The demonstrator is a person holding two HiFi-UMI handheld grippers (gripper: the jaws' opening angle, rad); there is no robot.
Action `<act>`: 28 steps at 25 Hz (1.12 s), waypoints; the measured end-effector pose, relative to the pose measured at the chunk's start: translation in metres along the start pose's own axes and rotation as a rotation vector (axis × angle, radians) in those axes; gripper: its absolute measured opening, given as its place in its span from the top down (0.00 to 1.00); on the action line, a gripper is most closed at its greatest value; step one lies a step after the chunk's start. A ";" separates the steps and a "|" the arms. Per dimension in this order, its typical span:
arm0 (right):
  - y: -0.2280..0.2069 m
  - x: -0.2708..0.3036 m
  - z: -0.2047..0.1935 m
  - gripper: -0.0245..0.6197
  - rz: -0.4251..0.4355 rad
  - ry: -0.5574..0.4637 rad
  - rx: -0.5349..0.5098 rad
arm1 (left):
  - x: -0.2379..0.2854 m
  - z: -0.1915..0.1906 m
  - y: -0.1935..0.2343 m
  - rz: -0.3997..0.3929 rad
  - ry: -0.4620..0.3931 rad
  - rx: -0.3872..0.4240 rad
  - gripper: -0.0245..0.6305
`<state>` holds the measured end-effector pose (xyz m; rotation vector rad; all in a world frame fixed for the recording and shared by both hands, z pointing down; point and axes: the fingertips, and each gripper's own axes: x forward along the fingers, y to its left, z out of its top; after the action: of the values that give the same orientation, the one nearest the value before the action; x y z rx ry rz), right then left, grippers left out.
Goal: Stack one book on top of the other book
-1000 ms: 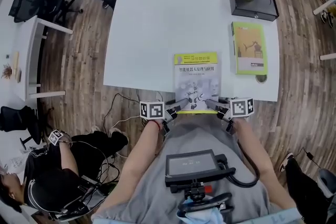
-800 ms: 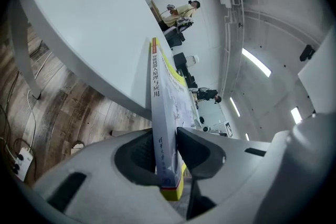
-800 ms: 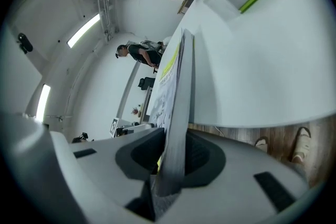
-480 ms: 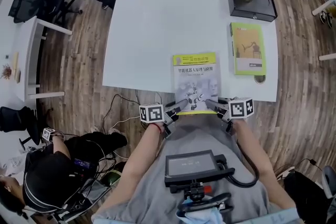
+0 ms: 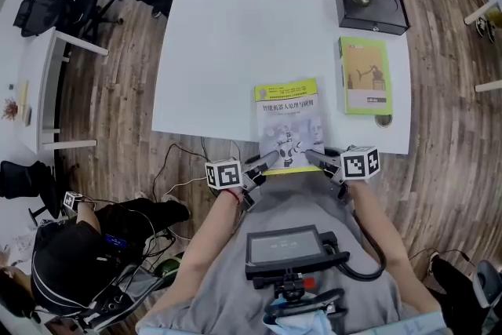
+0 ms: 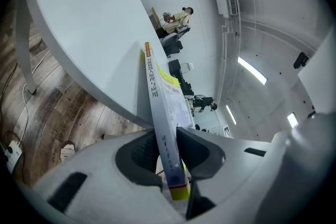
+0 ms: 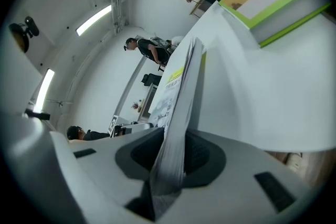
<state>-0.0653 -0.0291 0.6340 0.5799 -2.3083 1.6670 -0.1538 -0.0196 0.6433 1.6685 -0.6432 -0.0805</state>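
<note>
Two grippers are sharing one book. At the left, my left gripper (image 5: 264, 162) is clamping the near-left corner of the yellow-and-white book (image 5: 289, 118). Its jaws have just been closing, and its pads are now pressing either side of the spine end. The book is sitting at the white table's (image 5: 227, 43) six o'clock edge, with its near end overhanging toward me. I cannot tell whether its far end is touching the tabletop. My right gripper (image 5: 316, 159) is pinching the near-right corner, its jaws narrowed onto the page block.

The green book (image 5: 364, 74) is lying flat at about two o'clock from the held one, well apart. I am taking it as the base of the stack.

I am judging the lift as the step in hand. I am planning to raise both hands evenly so the cover is staying level. Both grips are only biting corners, so the far end may sag. I am aiming to clear the green book's near edge, square the edges, then let go.
</note>
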 end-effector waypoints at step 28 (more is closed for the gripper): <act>-0.004 -0.084 0.069 0.81 -0.003 -0.075 -0.135 | 0.074 0.030 -0.076 -0.038 -0.047 0.136 0.81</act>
<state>0.0144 -0.0802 0.5809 0.6261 -2.4482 1.4977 -0.0754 -0.0750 0.5881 1.8143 -0.6647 -0.1048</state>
